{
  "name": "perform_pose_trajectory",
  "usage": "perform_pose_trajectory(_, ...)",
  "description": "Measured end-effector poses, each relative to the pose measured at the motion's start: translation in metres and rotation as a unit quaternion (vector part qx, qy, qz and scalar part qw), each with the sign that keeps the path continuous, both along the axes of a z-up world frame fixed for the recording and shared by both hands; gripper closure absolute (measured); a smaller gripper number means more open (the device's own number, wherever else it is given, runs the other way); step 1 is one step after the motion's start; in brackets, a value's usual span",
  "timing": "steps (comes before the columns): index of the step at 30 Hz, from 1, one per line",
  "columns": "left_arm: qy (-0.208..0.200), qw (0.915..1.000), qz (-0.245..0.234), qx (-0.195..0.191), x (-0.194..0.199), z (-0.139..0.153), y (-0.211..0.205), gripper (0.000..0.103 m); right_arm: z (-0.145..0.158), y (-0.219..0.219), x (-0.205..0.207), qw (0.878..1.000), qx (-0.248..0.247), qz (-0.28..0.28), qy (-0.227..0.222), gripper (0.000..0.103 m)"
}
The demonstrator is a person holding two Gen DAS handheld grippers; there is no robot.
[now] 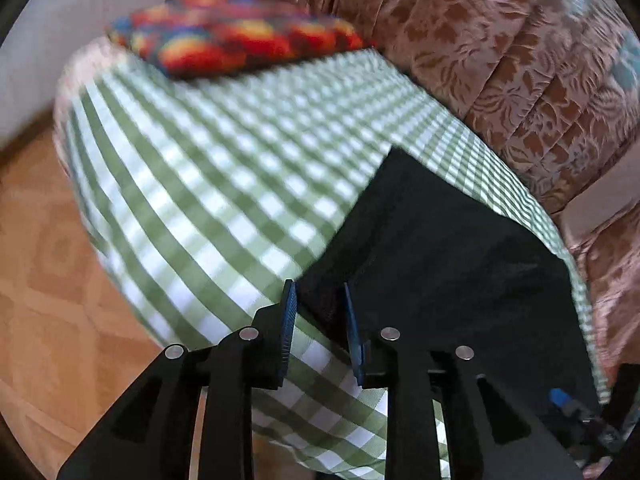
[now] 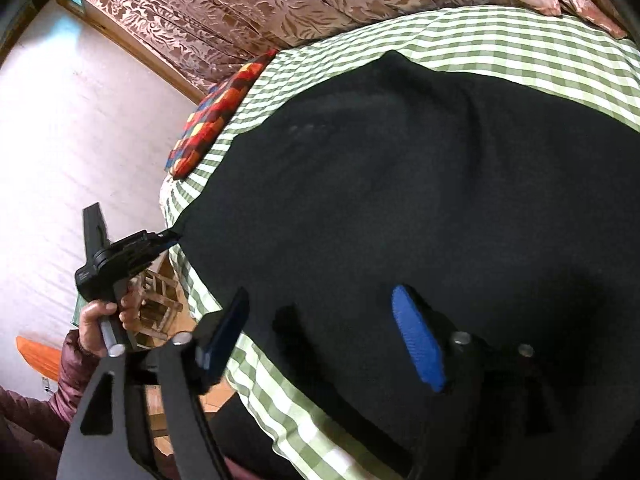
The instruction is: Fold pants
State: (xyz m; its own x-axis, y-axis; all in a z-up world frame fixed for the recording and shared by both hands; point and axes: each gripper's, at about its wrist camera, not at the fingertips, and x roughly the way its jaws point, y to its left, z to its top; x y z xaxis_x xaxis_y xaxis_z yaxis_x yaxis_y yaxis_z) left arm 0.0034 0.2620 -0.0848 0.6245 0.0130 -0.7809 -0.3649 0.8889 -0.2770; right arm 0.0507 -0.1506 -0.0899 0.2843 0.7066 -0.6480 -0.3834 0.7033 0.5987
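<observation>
My left fingers (image 1: 320, 300) stand slightly apart at the black pants' (image 2: 400, 184) corner; my right fingers (image 2: 320, 320) spread wide over them.

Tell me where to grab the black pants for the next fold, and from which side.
Take the black pants at the near-left corner that pokes past the checked sheet, beside the left claw. Come in from the bed's open near edge: the cloth lies flat elsewhere, and only that corner offers a free edge.
</observation>
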Motion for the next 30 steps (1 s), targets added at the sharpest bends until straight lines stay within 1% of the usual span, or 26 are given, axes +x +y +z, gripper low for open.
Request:
perform_pose_trajectory(2, -0.027, 0.9977, 0.003, 0.062, -0.008, 0.018, -0.015, 0.080, 0.001, 0.006, -0.003, 1.000, 0.007, 0.003, -0.009, 0.012)
perform_pose_trajectory(3, -0.038, 0.9968, -0.010, 0.070, -0.011, 0.024, -0.024, 0.080, 0.002, 0.008, -0.005, 1.000, 0.003, 0.002, -0.015, 0.011)
perform_pose_trajectory(4, -0.042, 0.9966, -0.024, 0.067, -0.011, 0.027, -0.031, 0.078, 0.003, 0.010, -0.007, 1.000, -0.003, 0.000, -0.021, 0.011)
perform_pose_trajectory(5, -0.047, 0.9958, -0.048, 0.063, -0.009, 0.030, -0.043, 0.069, 0.004, 0.009, -0.008, 1.000, -0.004, -0.002, -0.022, 0.011)
perform_pose_trajectory(6, -0.052, 0.9944, -0.070, 0.060, -0.007, 0.032, -0.055, 0.067, 0.005, 0.007, -0.008, 1.000, 0.001, -0.008, -0.019, 0.011)
perform_pose_trajectory(7, -0.057, 0.9917, -0.102, 0.054, -0.005, 0.033, -0.071, 0.067, 0.007, 0.002, -0.008, 1.000, 0.011, -0.016, -0.011, 0.011)
perform_pose_trajectory(8, -0.059, 0.9896, -0.122, 0.048, -0.002, 0.033, -0.081, 0.067, 0.009, -0.004, -0.009, 1.000, 0.020, -0.022, -0.005, 0.012)
perform_pose_trajectory(10, -0.057, 0.9837, -0.167, 0.033, 0.004, 0.030, -0.110, 0.067, 0.016, -0.021, -0.013, 0.998, 0.035, -0.046, -0.007, 0.018)
perform_pose_trajectory(11, -0.056, 0.9786, -0.197, 0.022, 0.007, 0.027, -0.127, 0.067, 0.020, -0.034, -0.015, 0.997, 0.038, -0.064, -0.015, 0.028)
perform_pose_trajectory(12, -0.055, 0.9746, -0.217, 0.016, 0.009, 0.026, -0.139, 0.067, 0.022, -0.045, -0.017, 0.996, 0.039, -0.079, -0.017, 0.037)
perform_pose_trajectory(13, -0.053, 0.9699, -0.238, 0.009, 0.010, 0.023, -0.150, 0.067, 0.024, -0.066, -0.020, 0.993, 0.040, -0.109, -0.017, 0.040)
perform_pose_trajectory(14, -0.050, 0.9636, -0.262, 0.006, 0.009, 0.021, -0.166, 0.067, 0.025, -0.079, -0.021, 0.991, 0.041, -0.128, -0.017, 0.043)
perform_pose_trajectory(15, -0.049, 0.9595, -0.277, 0.006, 0.010, 0.019, -0.177, 0.067, 0.025, -0.105, -0.027, 0.986, 0.045, -0.158, -0.018, 0.045)
perform_pose_trajectory(16, -0.049, 0.9531, -0.299, 0.004, 0.009, 0.016, -0.189, 0.067, 0.026, -0.124, -0.033, 0.982, 0.046, -0.183, -0.019, 0.045)
perform_pose_trajectory(17, -0.048, 0.9495, -0.310, 0.003, 0.009, 0.015, -0.195, 0.067, 0.026, -0.149, -0.041, 0.976, 0.045, -0.214, -0.020, 0.045)
perform_pose_trajectory(18, -0.046, 0.9439, -0.327, 0.003, 0.008, 0.013, -0.204, 0.067, 0.027, -0.177, -0.051, 0.967, 0.045, -0.248, -0.021, 0.045)
perform_pose_trajectory(19, -0.045, 0.9404, -0.337, 0.004, 0.007, 0.012, -0.211, 0.067, 0.027, -0.197, -0.059, 0.961, 0.045, -0.271, -0.020, 0.045)
perform_pose_trajectory(20, -0.044, 0.9345, -0.353, 0.009, 0.005, 0.010, -0.220, 0.067, 0.029, -0.229, -0.073, 0.950, 0.042, -0.310, -0.021, 0.045)
perform_pose_trajectory(21, -0.042, 0.9298, -0.365, 0.014, 0.004, 0.009, -0.226, 0.067, 0.030, -0.250, -0.083, 0.941, 0.038, -0.336, -0.022, 0.045)
perform_pose_trajectory(23, -0.035, 0.9247, -0.378, 0.024, 0.005, 0.004, -0.235, 0.067, 0.036, -0.308, -0.113, 0.913, 0.028, -0.406, -0.021, 0.045)
perform_pose_trajectory(24, -0.031, 0.9238, -0.381, 0.023, 0.005, 0.002, -0.238, 0.067, 0.039, -0.342, -0.132, 0.890, 0.021, -0.454, -0.019, 0.045)
perform_pose_trajectory(25, -0.028, 0.9235, -0.382, 0.021, 0.005, 0.000, -0.240, 0.067, 0.042, -0.362, -0.147, 0.873, 0.022, -0.487, -0.017, 0.045)
perform_pose_trajectory(26, -0.023, 0.9241, -0.381, 0.018, 0.007, -0.001, -0.242, 0.067, 0.043, -0.387, -0.164, 0.850, 0.030, -0.525, -0.012, 0.045)
perform_pose_trajectory(27, -0.019, 0.9246, -0.380, 0.015, 0.009, -0.003, -0.244, 0.067, 0.043, -0.405, -0.177, 0.834, 0.035, -0.551, -0.007, 0.045)
perform_pose_trajectory(28, -0.015, 0.9249, -0.380, 0.012, 0.010, -0.005, -0.245, 0.067, 0.041, -0.425, -0.195, 0.810, 0.036, -0.585, -0.002, 0.045)
perform_pose_trajectory(30, -0.011, 0.9253, -0.379, 0.011, 0.012, -0.006, -0.249, 0.067, 0.036, -0.452, -0.220, 0.776, 0.044, -0.629, 0.003, 0.045)
